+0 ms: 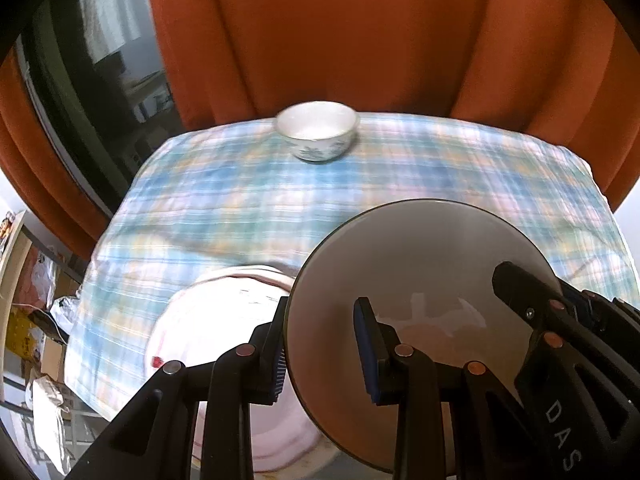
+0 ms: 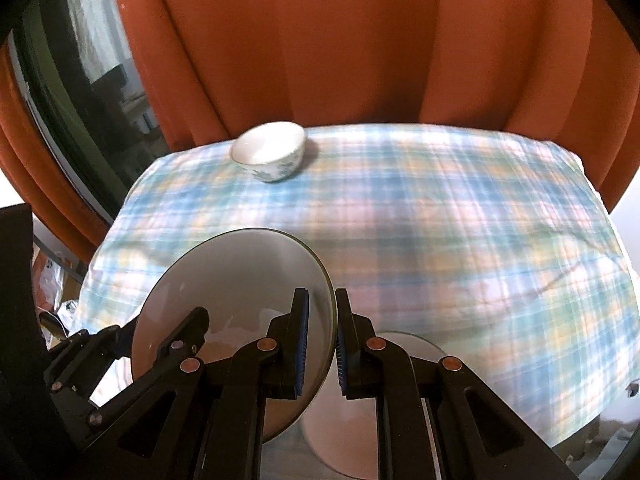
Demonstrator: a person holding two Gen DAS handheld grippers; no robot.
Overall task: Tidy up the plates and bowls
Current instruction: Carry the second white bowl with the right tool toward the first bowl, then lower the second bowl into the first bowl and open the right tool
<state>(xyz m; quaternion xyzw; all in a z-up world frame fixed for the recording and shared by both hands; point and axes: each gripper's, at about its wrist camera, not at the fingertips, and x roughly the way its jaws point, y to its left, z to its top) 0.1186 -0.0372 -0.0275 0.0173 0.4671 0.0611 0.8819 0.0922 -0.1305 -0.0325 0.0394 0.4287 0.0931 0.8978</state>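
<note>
Orange curtain [image 1: 360, 40] behind; blue plaid cloth [image 1: 400, 184] covers the table. Grey plate [image 1: 420, 272] held tilted above the near edge: left gripper [image 1: 324, 344] pinches its left rim, right gripper [image 2: 320, 340] its right rim, both clamped. Pink plate [image 1: 224, 320] lies beneath. Floral bowl [image 1: 317, 130] sits at the far edge. "DAS" readable on the right gripper's body.
</note>
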